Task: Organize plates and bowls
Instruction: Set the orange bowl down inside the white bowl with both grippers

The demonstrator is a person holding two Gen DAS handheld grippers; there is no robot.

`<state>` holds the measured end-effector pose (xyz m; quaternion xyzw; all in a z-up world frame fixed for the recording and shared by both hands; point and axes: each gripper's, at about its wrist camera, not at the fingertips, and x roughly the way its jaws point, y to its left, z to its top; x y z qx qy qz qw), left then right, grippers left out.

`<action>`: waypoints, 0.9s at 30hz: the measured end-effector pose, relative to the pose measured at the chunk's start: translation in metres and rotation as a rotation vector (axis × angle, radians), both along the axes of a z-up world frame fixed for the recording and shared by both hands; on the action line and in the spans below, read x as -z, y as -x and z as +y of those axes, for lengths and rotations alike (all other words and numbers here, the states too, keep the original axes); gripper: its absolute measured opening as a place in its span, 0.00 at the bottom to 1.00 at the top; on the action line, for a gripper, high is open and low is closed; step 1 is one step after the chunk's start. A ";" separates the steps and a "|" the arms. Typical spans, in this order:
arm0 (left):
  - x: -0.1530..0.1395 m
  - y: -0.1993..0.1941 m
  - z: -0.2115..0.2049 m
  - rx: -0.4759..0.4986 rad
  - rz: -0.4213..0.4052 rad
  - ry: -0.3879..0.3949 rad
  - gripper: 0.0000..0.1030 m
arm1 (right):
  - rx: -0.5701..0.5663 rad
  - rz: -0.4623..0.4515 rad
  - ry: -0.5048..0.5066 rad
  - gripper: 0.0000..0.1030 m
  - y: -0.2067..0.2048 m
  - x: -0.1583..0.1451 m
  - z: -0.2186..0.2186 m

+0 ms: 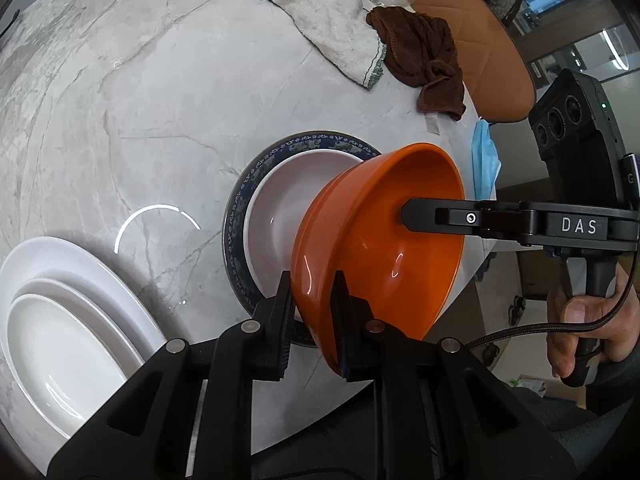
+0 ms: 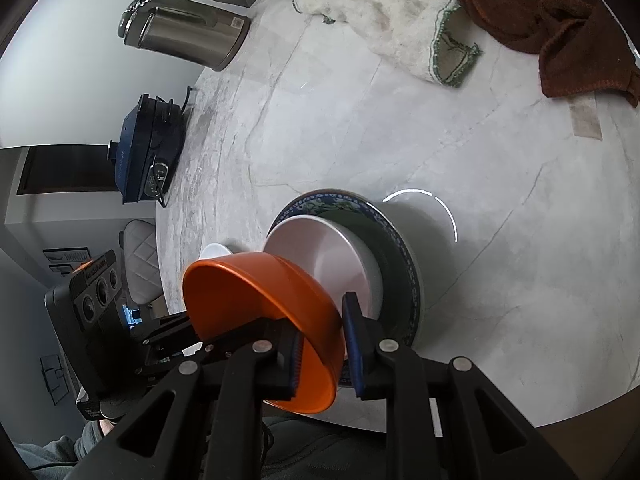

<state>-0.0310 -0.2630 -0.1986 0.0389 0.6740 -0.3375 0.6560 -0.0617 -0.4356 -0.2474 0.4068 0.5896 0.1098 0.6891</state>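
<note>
A home dining area: a grey-veined marble tabletop [image 2: 460, 152] fills the frame, with a steel electric kettle [image 2: 184, 30] at upper left, crumpled white dish towel [image 2: 384, 20] at top, and an orange padded chair [image 1: 480, 40] at upper right.

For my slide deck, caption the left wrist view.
Both grippers, left and right, clamp a tilted orange bowl over a white bowl on a blue-rimmed plate.

A glossy orange bowl [image 1: 384, 240] is held tilted above a pale pink plate [image 1: 288, 208] stacked on a blue-patterned plate [image 1: 240, 216]. Nested white oval platters [image 1: 60, 320] lie well apart on the marble table [image 1: 140, 100].
</note>
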 end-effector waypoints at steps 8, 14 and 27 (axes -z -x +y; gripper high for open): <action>0.008 -0.009 0.006 -0.060 0.017 0.003 0.16 | -0.003 0.028 -0.007 0.18 -0.002 0.014 -0.001; 0.008 -0.014 0.008 -0.071 0.015 0.003 0.16 | -0.029 0.035 0.025 0.16 -0.007 0.012 0.003; -0.005 -0.020 0.020 -0.095 0.017 0.018 0.49 | -0.114 0.056 0.162 0.14 -0.017 0.007 0.016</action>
